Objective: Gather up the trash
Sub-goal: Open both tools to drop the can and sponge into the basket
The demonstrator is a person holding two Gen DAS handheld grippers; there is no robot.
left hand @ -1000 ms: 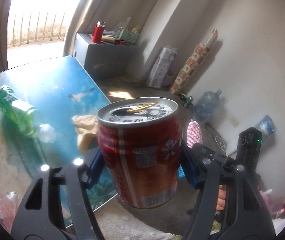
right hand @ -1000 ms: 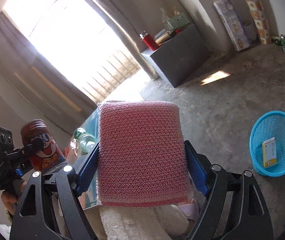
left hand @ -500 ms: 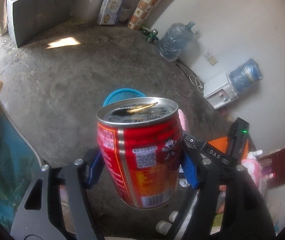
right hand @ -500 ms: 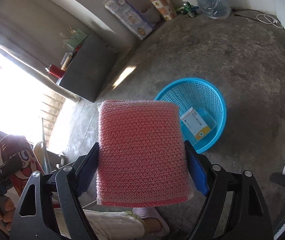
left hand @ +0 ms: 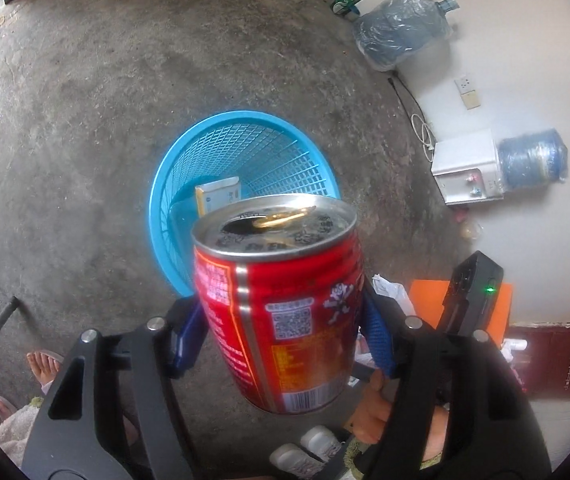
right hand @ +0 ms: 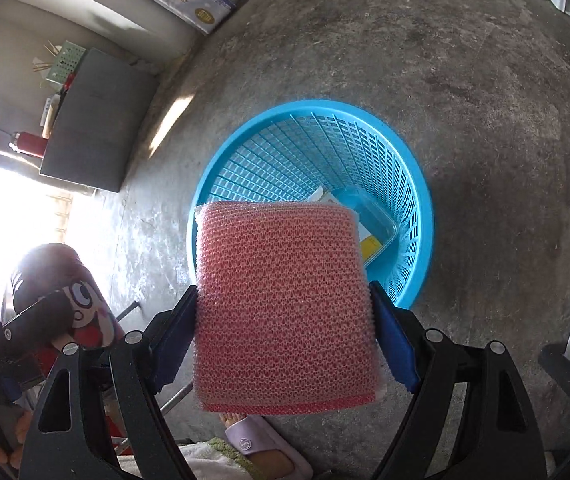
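Gripping red can [left hand: 281, 312], QR label, barcode

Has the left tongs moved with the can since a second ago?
Yes. The left tongs, shut on the can, swung from the table down toward the floor: the basket, absent from that view a second ago, now sits right behind the can.

The can [left hand: 281, 304] sits between the left gripper's [left hand: 281, 332] pads, above the near rim of the basket [left hand: 173, 184]; a box [left hand: 217, 195] lies in the basket; the sponge [right hand: 285, 308] sits between the right gripper's [right hand: 285, 340] pads over the basket's near edge.
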